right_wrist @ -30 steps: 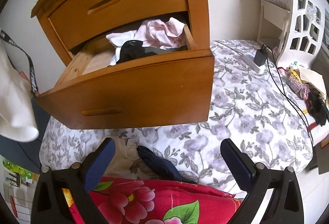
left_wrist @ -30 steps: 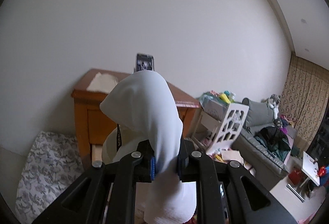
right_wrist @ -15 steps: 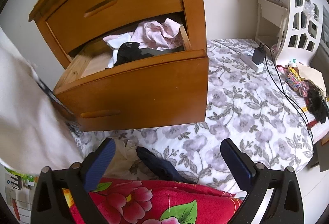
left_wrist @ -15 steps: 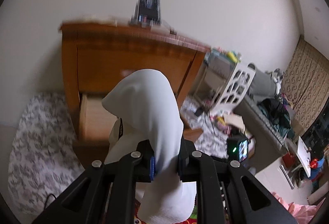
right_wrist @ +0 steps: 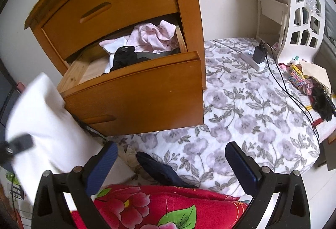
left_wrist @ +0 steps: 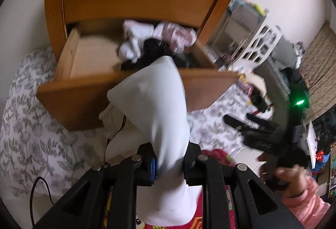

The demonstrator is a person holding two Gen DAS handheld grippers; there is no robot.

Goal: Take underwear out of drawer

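Observation:
My left gripper [left_wrist: 169, 168] is shut on a white piece of underwear [left_wrist: 151, 103], which stands up between its fingers and droops below them. Beyond it the lower drawer [left_wrist: 84, 94] of a wooden nightstand is pulled out, with a blurred heap of white, pink and black clothes [left_wrist: 159, 40] at its right end. In the right wrist view the same white underwear [right_wrist: 42, 119] hangs at the left, in front of the drawer's front panel [right_wrist: 136, 94]. My right gripper [right_wrist: 171, 151] is open and holds nothing, low over the bed. Pink garments [right_wrist: 153, 35] and a black one [right_wrist: 124, 56] lie in the drawer.
A floral bedspread [right_wrist: 252, 103] lies under and around the nightstand. A navy garment [right_wrist: 157, 168] and a red flowered blanket [right_wrist: 157, 206] are near my right gripper. A charger with its cable [right_wrist: 258, 54] and a white cut-out shelf [right_wrist: 302, 15] stand at the right. A hand [left_wrist: 287, 174] holds the right gripper [left_wrist: 245, 121].
My left gripper has tipped down from the wall toward the open drawer, still holding the white underwear, which has swung into the right view. The right gripper has barely moved.

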